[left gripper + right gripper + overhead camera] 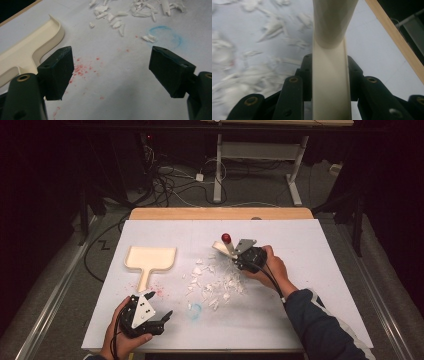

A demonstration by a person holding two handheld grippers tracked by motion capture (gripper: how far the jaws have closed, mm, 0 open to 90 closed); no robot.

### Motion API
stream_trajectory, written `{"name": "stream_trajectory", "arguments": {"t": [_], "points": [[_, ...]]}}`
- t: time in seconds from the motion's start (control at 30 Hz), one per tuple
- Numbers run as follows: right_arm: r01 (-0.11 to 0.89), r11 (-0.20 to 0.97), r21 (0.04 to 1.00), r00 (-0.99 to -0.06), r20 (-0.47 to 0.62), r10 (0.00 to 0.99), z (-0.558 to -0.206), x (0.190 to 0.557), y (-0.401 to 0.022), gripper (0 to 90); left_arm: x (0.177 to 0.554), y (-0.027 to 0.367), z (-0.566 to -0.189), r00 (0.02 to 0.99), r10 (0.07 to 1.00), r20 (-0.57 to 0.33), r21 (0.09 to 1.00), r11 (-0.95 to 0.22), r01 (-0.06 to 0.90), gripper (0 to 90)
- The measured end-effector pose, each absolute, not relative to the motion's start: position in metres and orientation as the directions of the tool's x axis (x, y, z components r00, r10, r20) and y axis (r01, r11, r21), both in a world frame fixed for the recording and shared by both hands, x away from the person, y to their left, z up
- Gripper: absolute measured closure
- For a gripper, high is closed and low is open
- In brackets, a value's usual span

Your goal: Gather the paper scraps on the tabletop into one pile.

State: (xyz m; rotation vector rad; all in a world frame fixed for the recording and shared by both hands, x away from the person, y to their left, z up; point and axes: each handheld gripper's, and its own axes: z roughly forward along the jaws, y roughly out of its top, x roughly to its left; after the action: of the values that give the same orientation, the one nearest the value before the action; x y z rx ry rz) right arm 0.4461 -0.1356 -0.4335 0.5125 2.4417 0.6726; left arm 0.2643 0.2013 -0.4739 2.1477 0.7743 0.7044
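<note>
Your table (310, 270) is covered with a white sheet, its wooden edge showing along the far side. On the left half lies the cream dustpan (150, 260), mouth away from you and handle pointing back toward you; in the left gripper view its raised rim curves just beside the left jaw. In the middle is the scatter of white paper scraps (215, 282), spread loosely between the dustpan and your right hand. Your left gripper (166, 316) rests near the table's near edge, below the dustpan handle, its jaws standing wide apart with nothing between them, over bare sheet. Your right gripper (235, 257) sits at the right edge of the scraps, its jaws clamped on the cream handle of a small brush (331, 82); the high view shows a red knob at its far end. Near your left gripper the sheet carries a faint blue ring (166, 35) and a sprinkle of red specks (81, 68).
</note>
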Motion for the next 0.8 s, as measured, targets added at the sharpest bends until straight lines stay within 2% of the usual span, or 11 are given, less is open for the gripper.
{"name": "stream_trajectory", "arguments": {"t": [0.07,0.27,0.4,0.63,0.8], "points": [[0.191,0.805,0.561,-0.781,-0.409,0.471,-0.434,0.440,-0.134,68.0,0.264,0.201,-0.474,0.668,0.705,0.238,0.779,-0.550,0.303,18.9],[0.074,0.822,0.565,-0.853,-0.391,0.346,-0.429,0.393,-0.136,68.0,0.263,0.200,-0.474,0.672,0.702,0.237,0.774,-0.554,0.306,18.9],[0.055,0.811,0.583,-0.853,-0.395,0.341,-0.419,0.382,-0.141,68.1,0.263,0.199,-0.474,0.672,0.701,0.239,0.772,-0.557,0.306,19.0],[0.103,0.728,0.678,-0.798,-0.381,0.467,-0.387,0.384,-0.170,68.1,0.263,0.200,-0.474,0.669,0.705,0.236,0.774,-0.552,0.309,19.0],[0.180,0.715,0.675,-0.767,-0.359,0.532,-0.387,0.390,-0.183,68.1,0.263,0.199,-0.474,0.669,0.705,0.235,0.772,-0.554,0.312,18.9]]}}
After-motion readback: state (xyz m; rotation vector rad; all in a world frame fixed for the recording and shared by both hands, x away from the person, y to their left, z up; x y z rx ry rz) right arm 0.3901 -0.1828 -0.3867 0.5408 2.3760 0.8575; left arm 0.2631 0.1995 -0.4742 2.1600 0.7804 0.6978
